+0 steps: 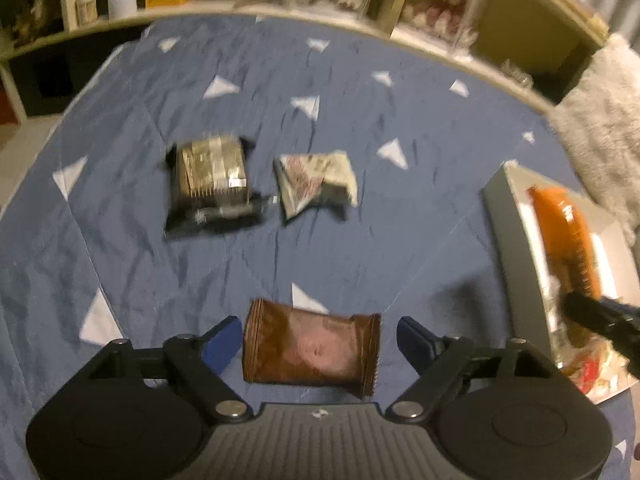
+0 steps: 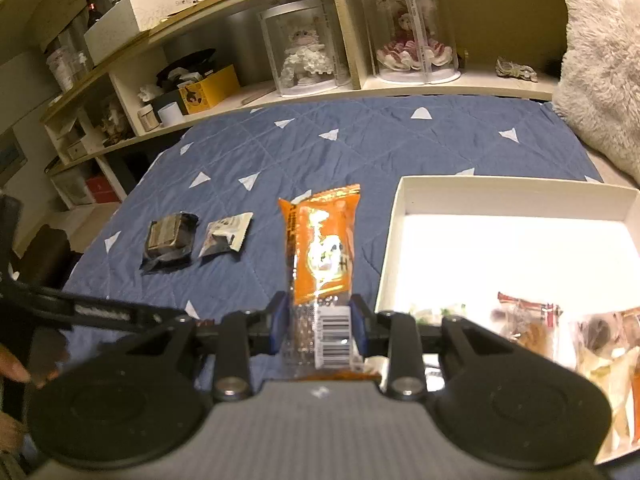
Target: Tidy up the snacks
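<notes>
While the right tool (image 2: 318,330) pinches the clear, barcoded tail of a long orange foil snack packet (image 2: 320,248), the packet stands up from its blue fingers toward 12 o'clock, just left of the white cardboard box (image 2: 390,240) that already holds several wrapped snacks. Held by one end, the packet looks light and fairly stiff; its glossy film is probably slippery, so a grip on the flat sealed tail suits it better than one on the filled middle.

The left tool (image 1: 318,344) is spread wide and holds nothing, its fingers either side of a brown crimped-end snack wrapper (image 1: 310,354) lying on the blue quilted bedcover (image 1: 360,120). That view is blurred, so I cannot tell whether the fingers touch it. It seems a light, soft, crushable pouch, best taken gently across its middle. At 11 o'clock of it lie a dark plastic-wrapped block snack (image 1: 212,184) and a small white printed sachet (image 1: 316,182).
</notes>
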The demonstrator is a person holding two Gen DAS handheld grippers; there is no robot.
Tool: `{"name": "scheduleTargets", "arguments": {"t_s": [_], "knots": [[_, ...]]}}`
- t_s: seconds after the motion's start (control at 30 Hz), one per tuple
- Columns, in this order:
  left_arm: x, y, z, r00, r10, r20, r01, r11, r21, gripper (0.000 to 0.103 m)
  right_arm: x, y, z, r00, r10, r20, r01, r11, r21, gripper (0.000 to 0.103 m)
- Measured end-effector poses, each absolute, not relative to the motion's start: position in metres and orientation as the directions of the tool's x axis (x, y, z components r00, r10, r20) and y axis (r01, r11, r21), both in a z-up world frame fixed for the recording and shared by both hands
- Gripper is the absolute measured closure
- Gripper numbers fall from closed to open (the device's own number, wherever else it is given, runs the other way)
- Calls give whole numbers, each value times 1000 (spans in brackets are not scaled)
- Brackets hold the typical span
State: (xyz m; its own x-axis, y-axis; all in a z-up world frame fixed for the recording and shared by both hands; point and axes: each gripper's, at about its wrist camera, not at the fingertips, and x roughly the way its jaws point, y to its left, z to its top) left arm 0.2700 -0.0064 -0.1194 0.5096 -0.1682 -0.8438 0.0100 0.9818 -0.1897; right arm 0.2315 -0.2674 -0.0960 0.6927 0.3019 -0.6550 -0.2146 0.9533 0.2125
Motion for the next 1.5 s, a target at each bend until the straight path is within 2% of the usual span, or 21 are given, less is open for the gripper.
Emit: {"name": "scheduleTargets", "arguments": {"t_s": [0.13, 0.37, 0.53, 0.6, 0.73, 0.77, 0.8, 0.97, 1.27, 1.5], "knots": [[272, -14, -132, 487, -132, -863, 10, 989, -146, 3, 234, -264, -98, 685, 311, -659, -226, 951, 213, 65], [275, -23, -148, 437, -137, -889, 53, 991, -126, 0, 235, -263, -101, 672, 319, -668, -238, 948, 212, 65], [280, -17, -157, 430, -92, -898, 29, 996, -88, 0, 236, -264, -104, 668, 315, -674, -234, 949, 212, 65], [281, -13, -156, 434, -97, -896, 16, 995, -100, 4, 237, -265, -104, 669, 314, -674, -232, 949, 212, 65], [281, -9, -152, 437, -98, -894, 18, 995, -100, 28, 237, -266, -105, 672, 310, -672, -224, 951, 214, 65], [281, -9, -150, 438, -106, -893, 25, 994, -106, 39, 237, -265, -104, 674, 308, -672, -221, 951, 215, 65], [281, -9, -149, 441, -116, -890, 29, 993, -115, 41, 237, -266, -104, 675, 307, -671, -219, 952, 215, 65], [277, -17, -132, 488, -115, -865, 68, 993, -93, 42, 236, -273, -98, 697, 290, -656, -204, 957, 206, 65], [279, -51, -72, 591, -226, -774, 156, 974, -165, 42, 238, -320, -77, 765, 212, -608, -137, 976, 167, 65], [293, -110, -53, 599, -308, -739, 246, 949, -196, 42, 242, -371, -77, 795, 135, -592, -37, 984, 175, 65]]}}
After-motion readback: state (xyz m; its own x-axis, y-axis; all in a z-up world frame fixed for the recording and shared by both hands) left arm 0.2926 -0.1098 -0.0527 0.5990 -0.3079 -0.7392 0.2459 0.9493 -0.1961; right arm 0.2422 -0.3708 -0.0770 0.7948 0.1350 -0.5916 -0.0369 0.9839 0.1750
